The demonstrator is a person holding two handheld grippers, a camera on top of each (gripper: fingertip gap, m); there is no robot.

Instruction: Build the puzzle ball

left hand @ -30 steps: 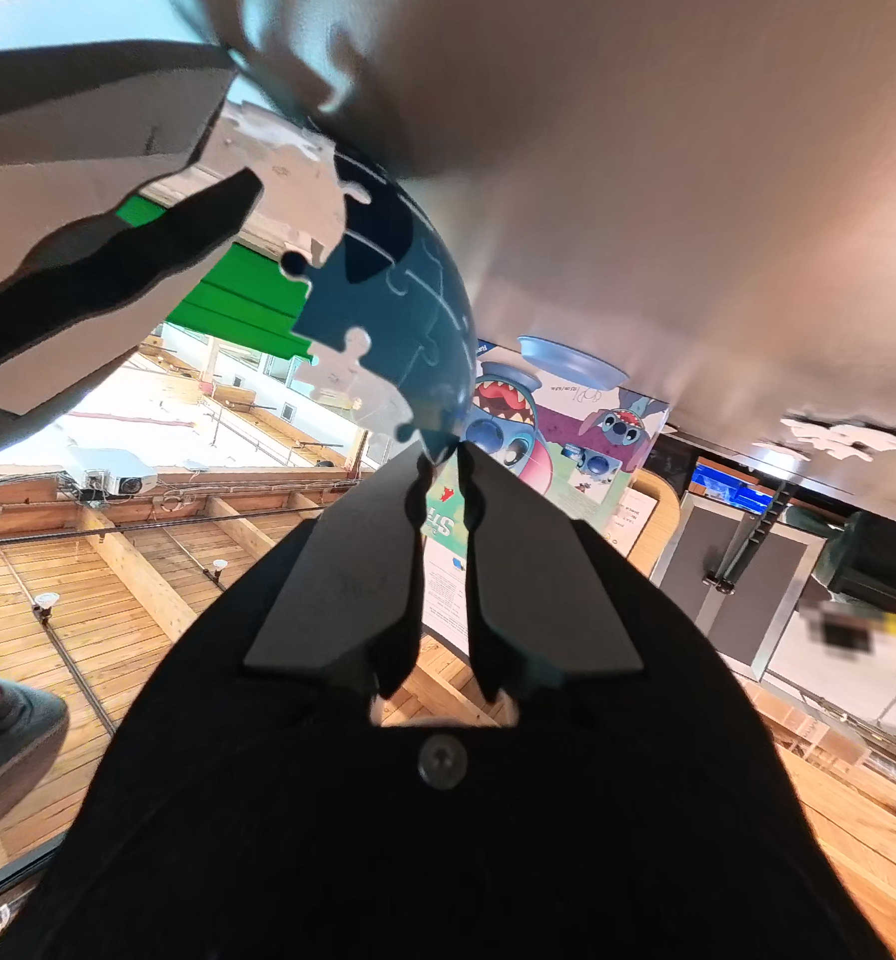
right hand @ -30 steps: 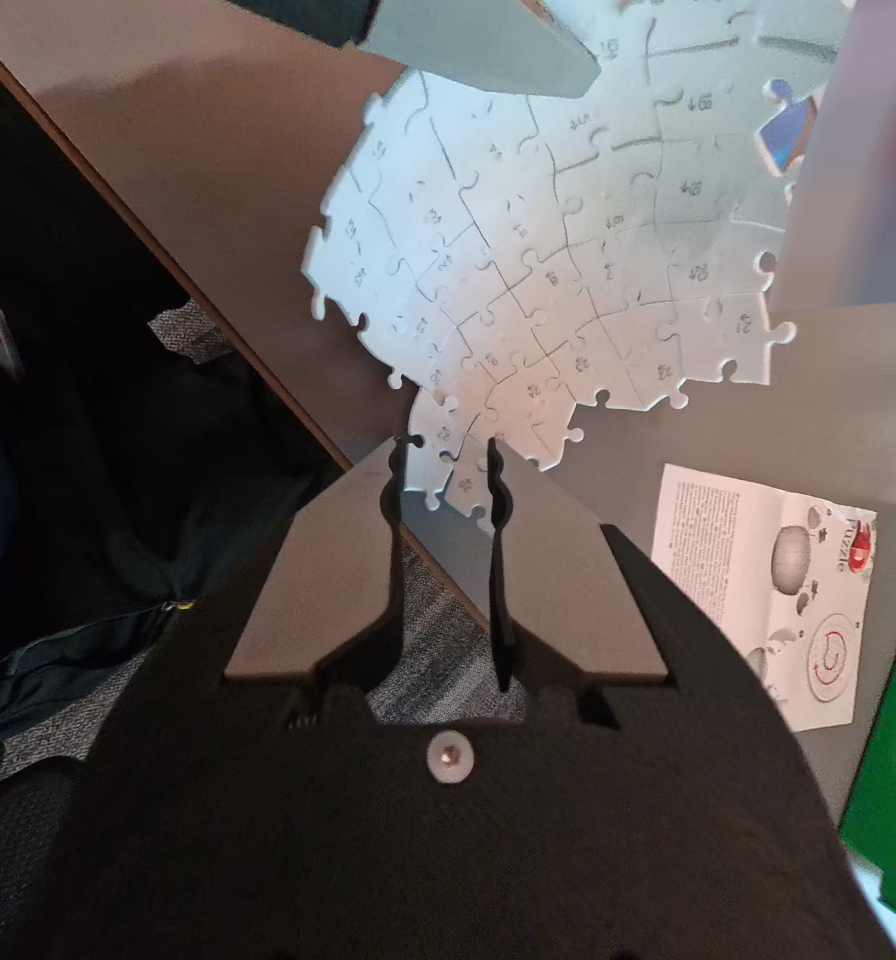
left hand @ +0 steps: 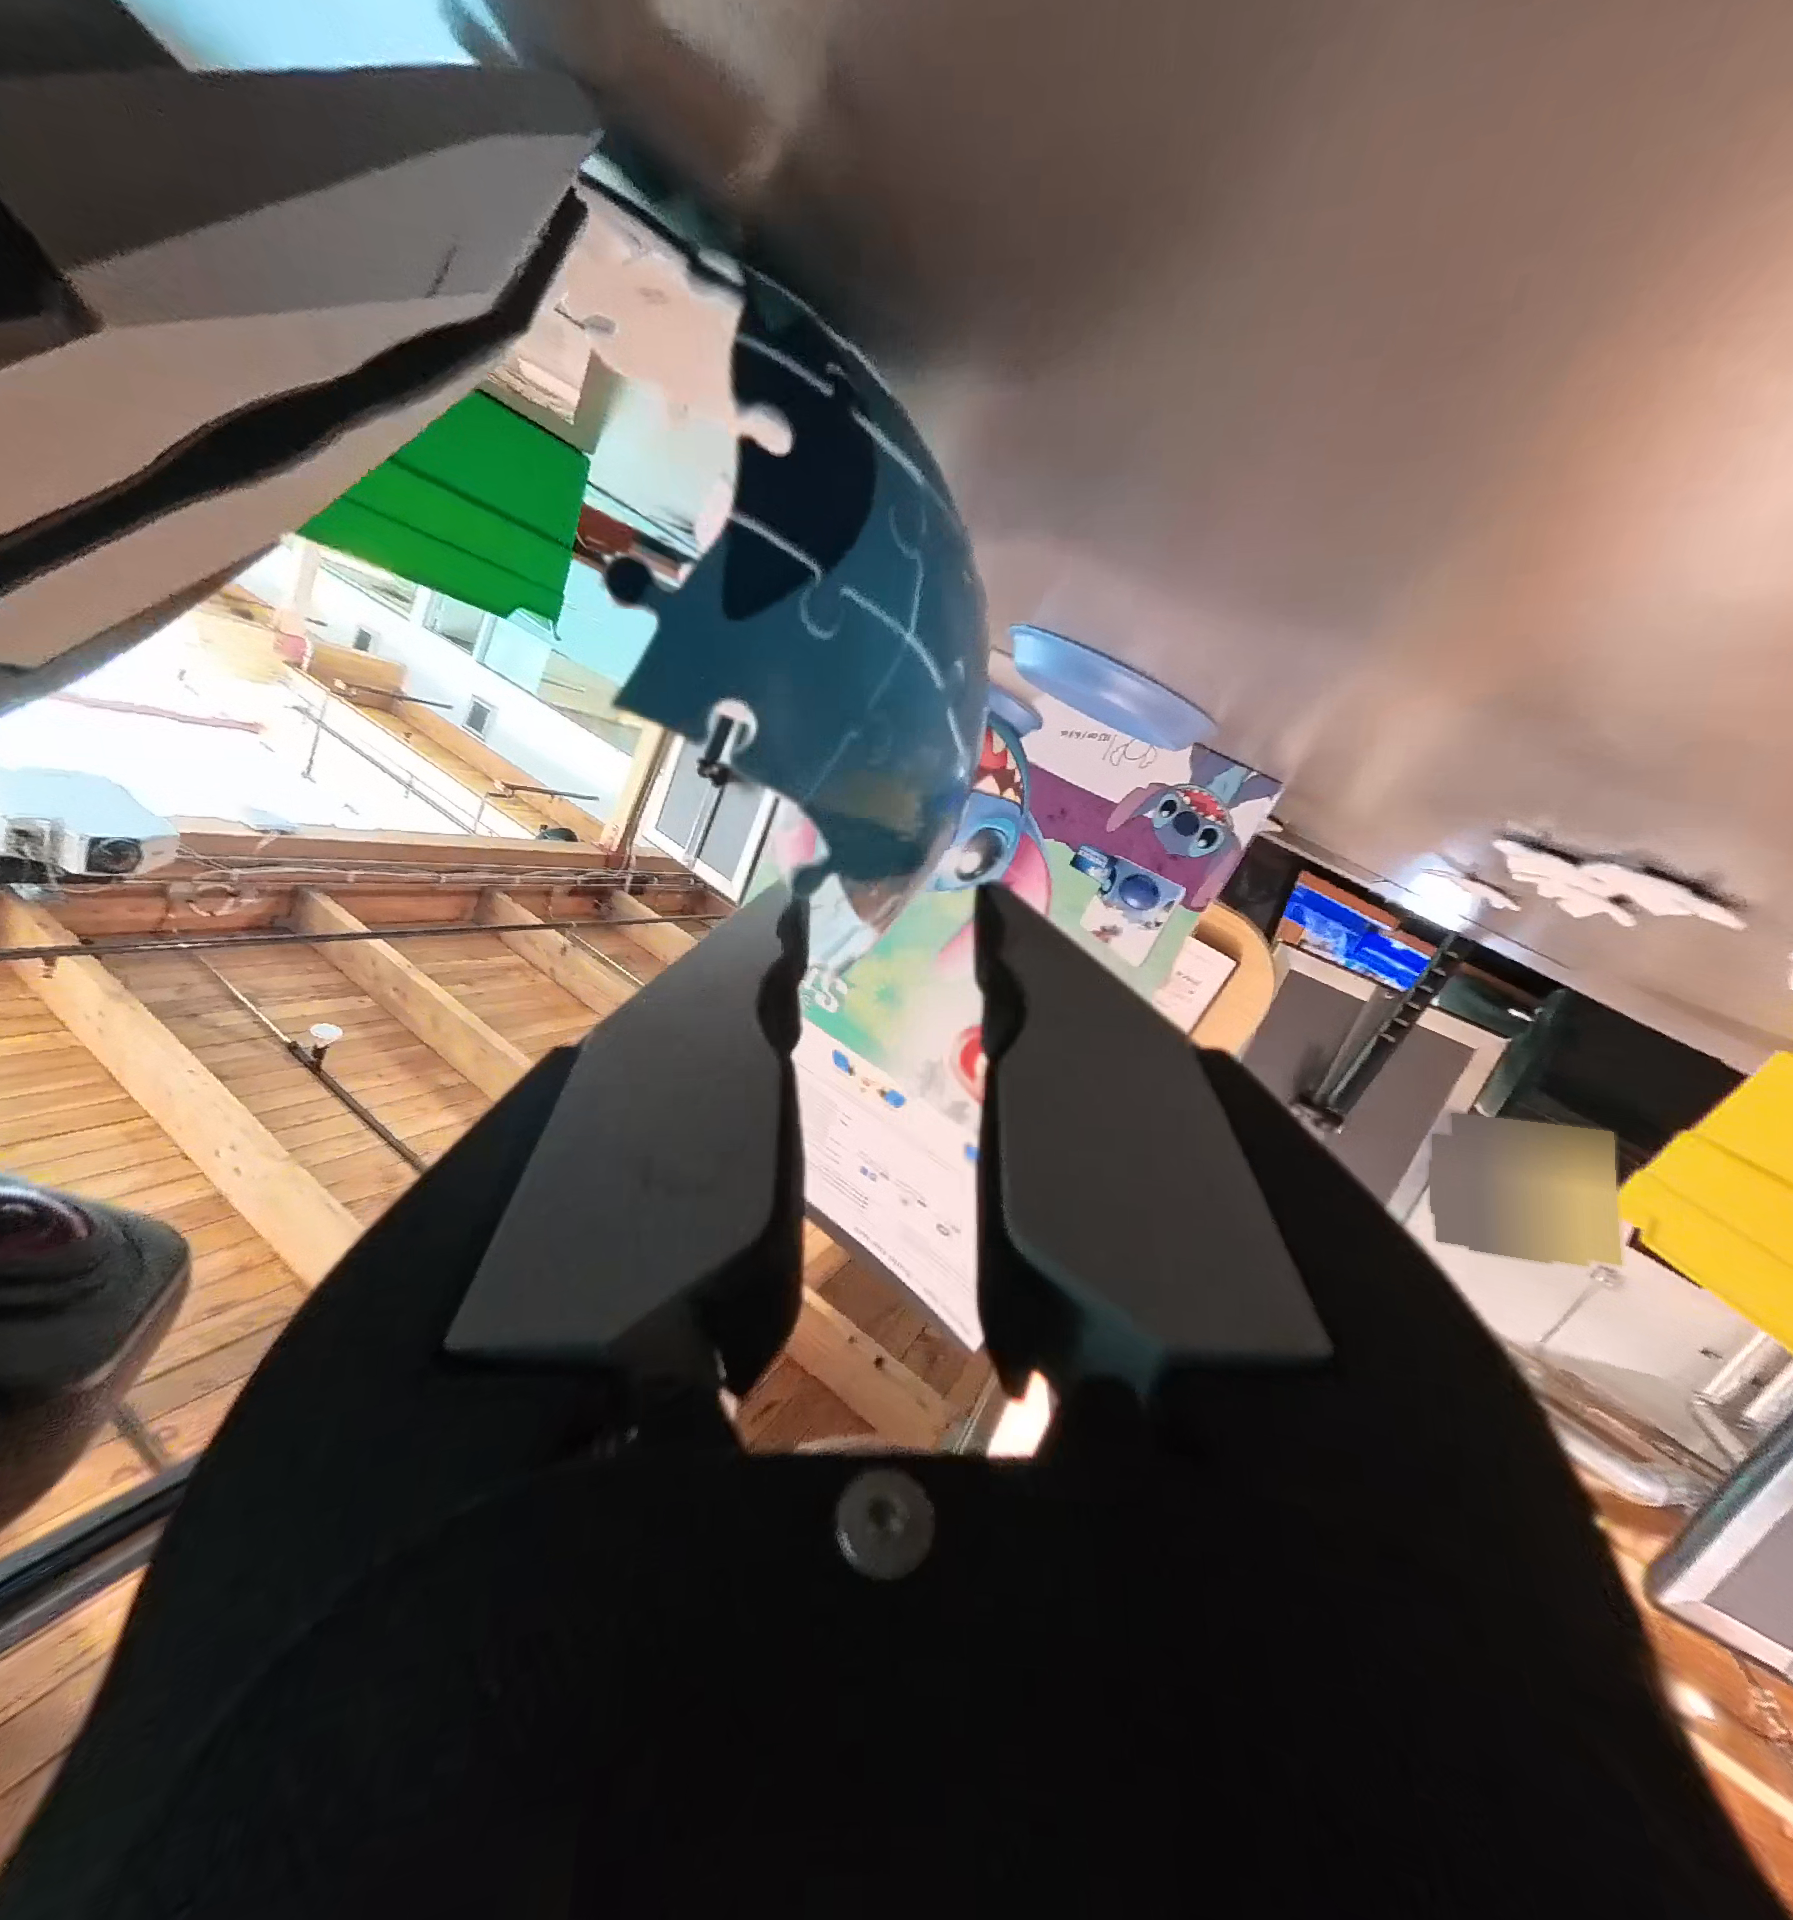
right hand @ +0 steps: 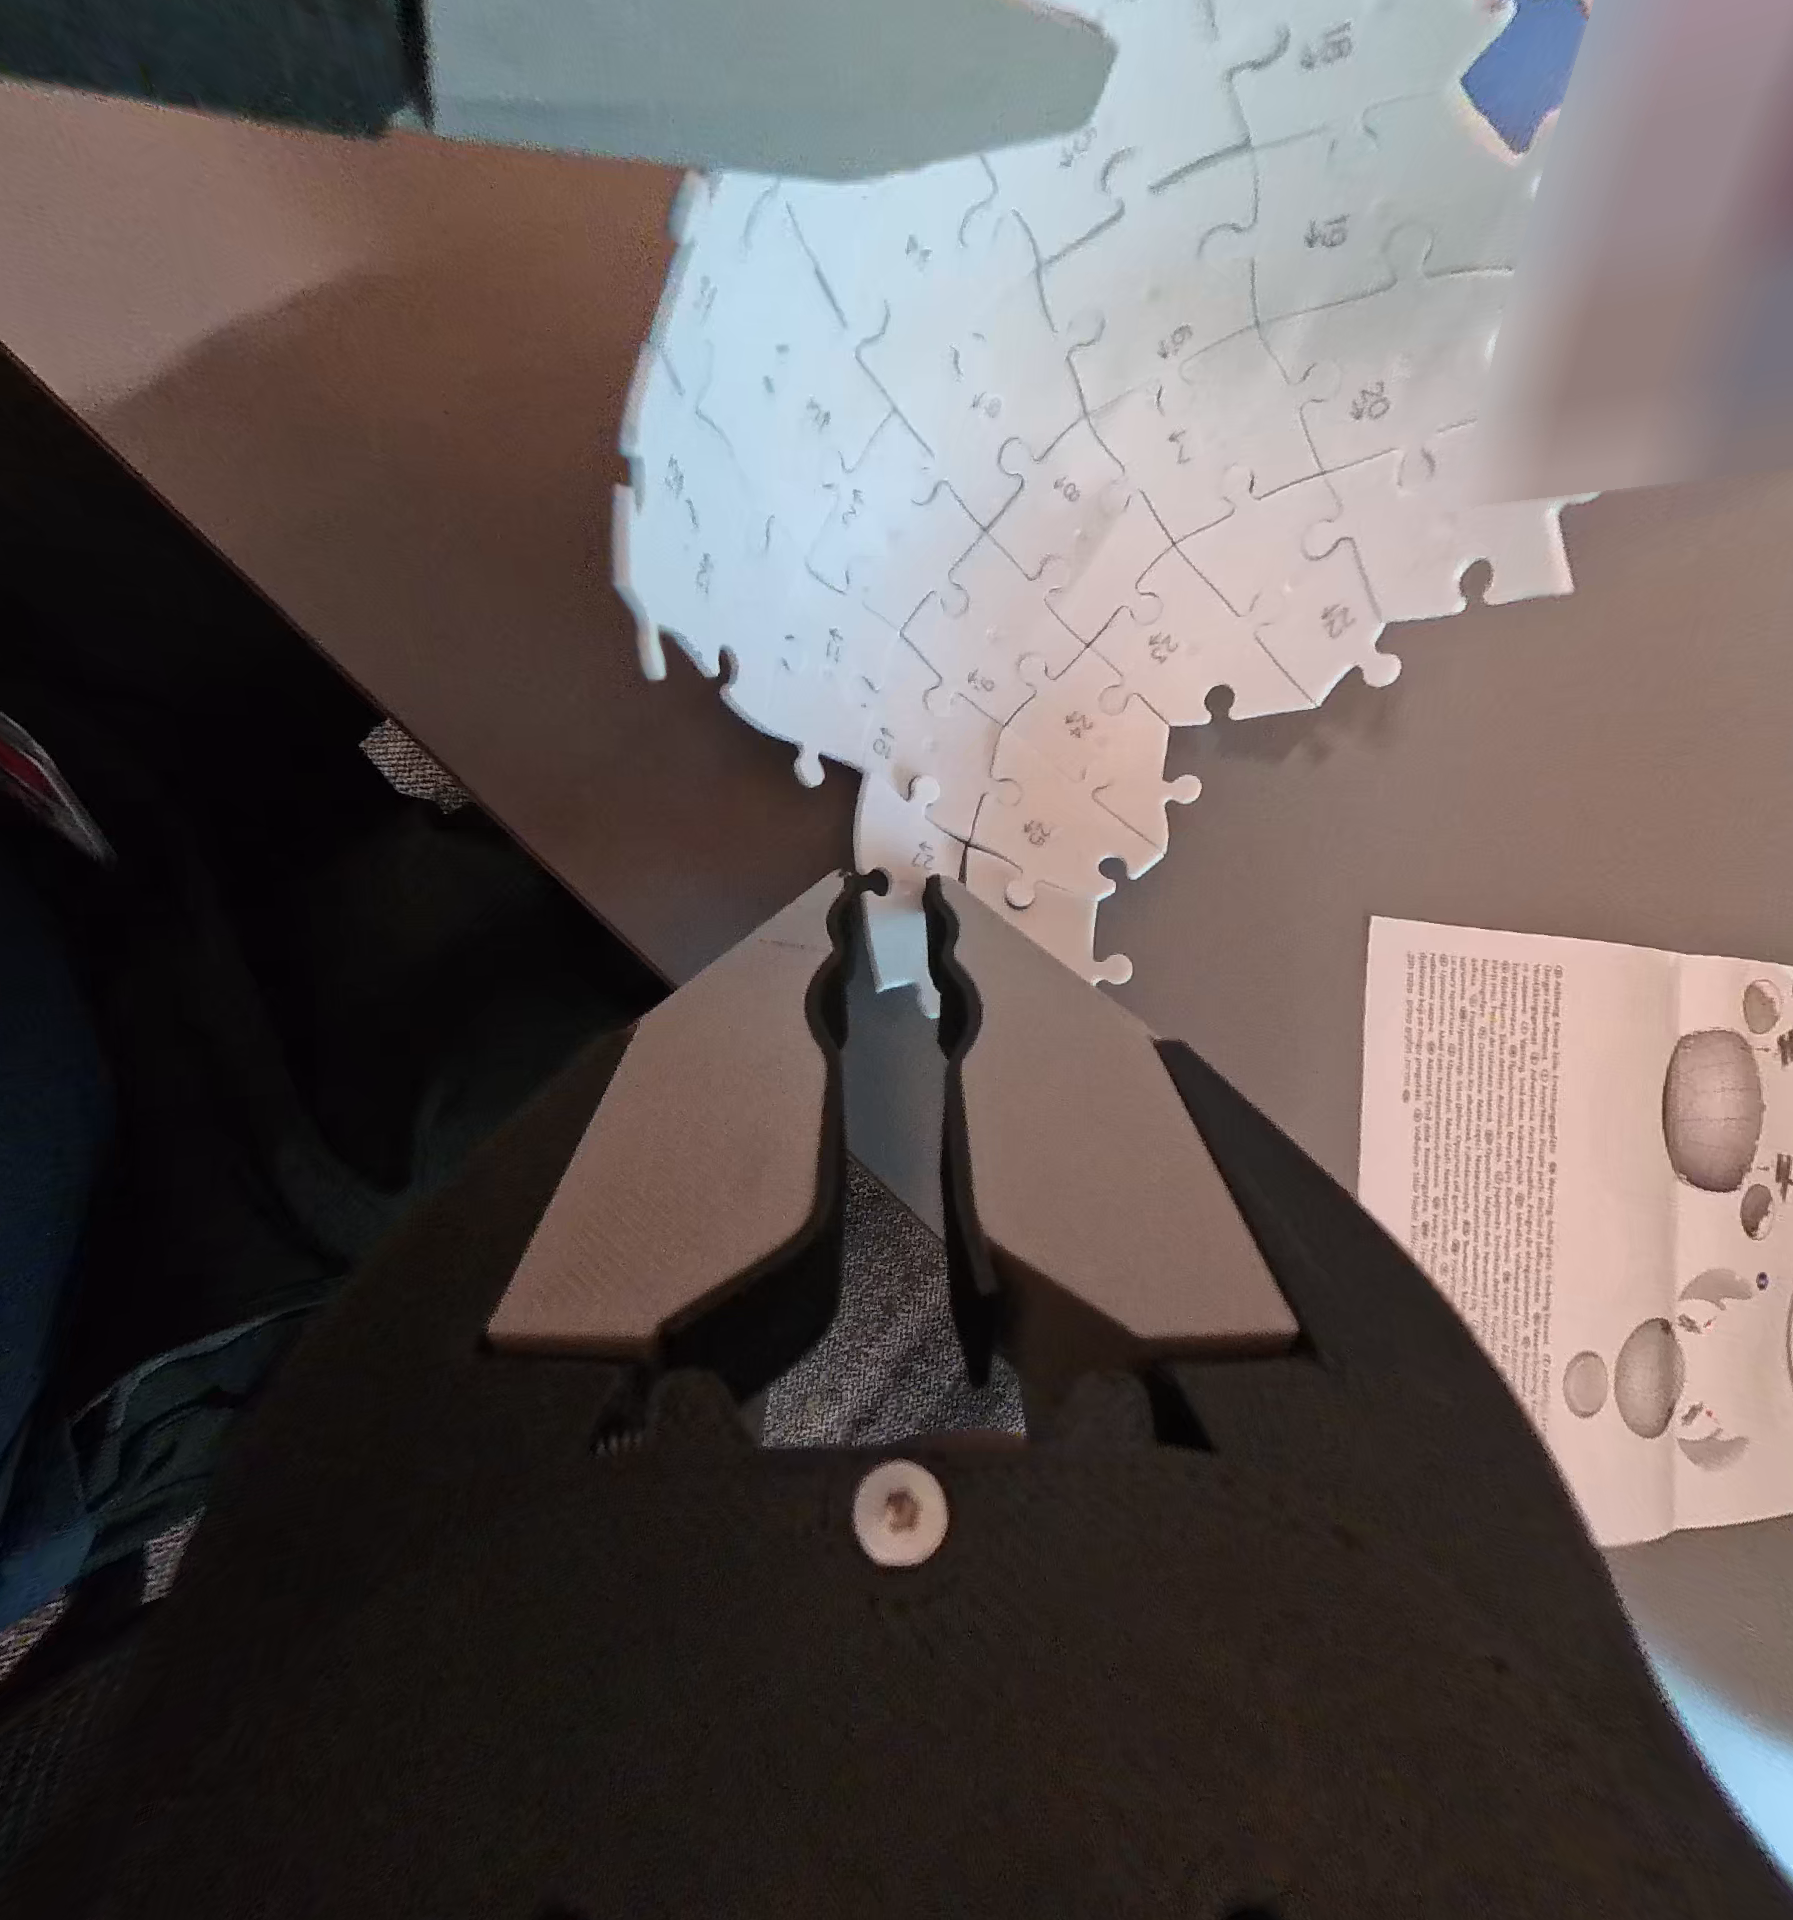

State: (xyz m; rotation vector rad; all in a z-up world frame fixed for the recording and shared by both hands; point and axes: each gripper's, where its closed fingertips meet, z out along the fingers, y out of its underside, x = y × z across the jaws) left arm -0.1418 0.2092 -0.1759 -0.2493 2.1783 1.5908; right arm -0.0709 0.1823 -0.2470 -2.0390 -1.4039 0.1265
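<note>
Pinching the lowest knobbed tab of the curved puzzle shell [right hand: 1058, 499], white and numbered on its inner face, my right gripper [right hand: 887, 894] has its grey fingers clamped on that jagged bottom edge. That shell is my landmark. Behind it lies the brown tabletop [right hand: 372, 436], whose edge runs diagonally down past the shell's lower left, with dark floor beyond. Right of the shell and well apart from it, a folded white instruction leaflet [right hand: 1598, 1226] lies flat on the table. Above the shell's upper left rim, a finger of my other tool crosses the view.

From the left wrist view the shell shows its dark blue printed outer face [left hand: 840, 644], bulging toward the camera. My left gripper [left hand: 887, 904] stands released, its black fingers spread, their tips just below the shell's lower edge; whether they touch it I cannot tell. My right tool's grey fingers [left hand: 248, 343] reach in at the shell's upper left. A green bin [left hand: 456, 520] sits behind the shell.
</note>
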